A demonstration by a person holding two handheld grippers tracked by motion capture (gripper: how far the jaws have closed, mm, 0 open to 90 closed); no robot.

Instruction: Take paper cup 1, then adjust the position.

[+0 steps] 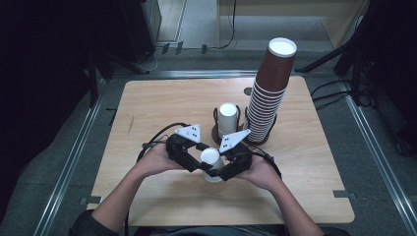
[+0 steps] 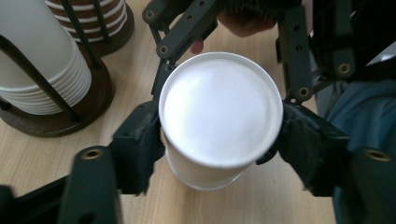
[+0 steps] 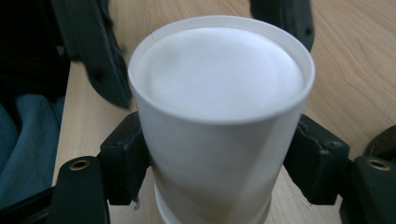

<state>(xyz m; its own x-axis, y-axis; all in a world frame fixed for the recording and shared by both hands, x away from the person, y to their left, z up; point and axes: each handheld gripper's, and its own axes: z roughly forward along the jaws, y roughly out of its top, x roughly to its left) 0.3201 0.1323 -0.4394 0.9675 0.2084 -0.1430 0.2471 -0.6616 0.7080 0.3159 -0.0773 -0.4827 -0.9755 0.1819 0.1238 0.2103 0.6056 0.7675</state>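
A white paper cup (image 1: 210, 156) stands upside down near the front middle of the table, with a second rim showing below it. My left gripper (image 1: 205, 164) reaches in from the left and my right gripper (image 1: 216, 167) from the right. In the left gripper view the cup (image 2: 219, 107) sits between the left gripper (image 2: 219, 149), both pads against its wall. In the right gripper view the right gripper (image 3: 217, 158) clasps the cup (image 3: 219, 84) low on its sides, both pads touching.
Just behind the cup, a dark wire holder on a round base carries a short stack of white cups (image 1: 227, 115). Right of it rises a tall leaning stack of brown cups (image 1: 268, 93). The wooden table (image 1: 162, 103) has bare wood at the left.
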